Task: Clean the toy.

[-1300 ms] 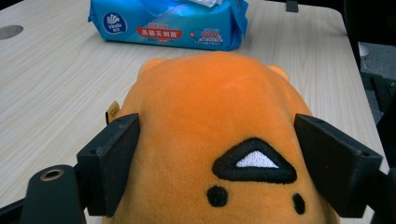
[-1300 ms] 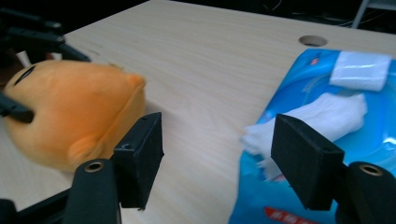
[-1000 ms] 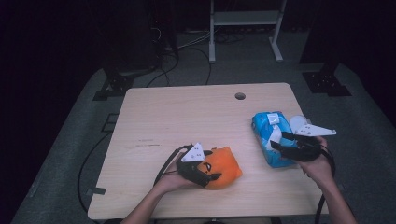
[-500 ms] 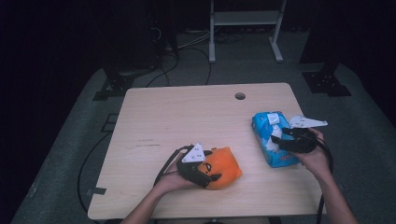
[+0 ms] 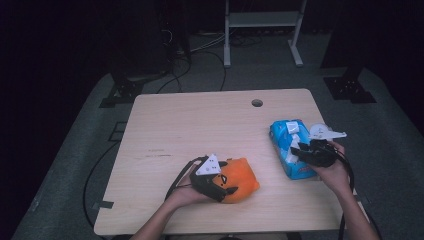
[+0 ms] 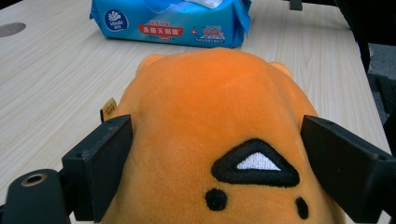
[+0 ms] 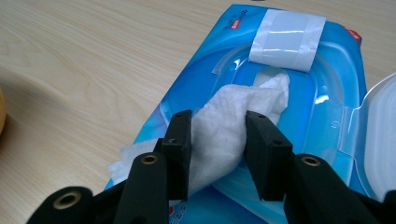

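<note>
While the left gripper [image 6: 215, 154] stands wide around the orange plush toy [image 6: 210, 121], the right gripper [image 7: 218, 149], jaws just closing, pinches a wet wipe [image 7: 233, 123] at the blue pack's [image 7: 299, 154] opening. Limp and tearable, it wants holding mid-fold.

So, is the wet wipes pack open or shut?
Open: the wet wipes pack has its clear lid flipped aside, and a white wipe sticks out.
</note>
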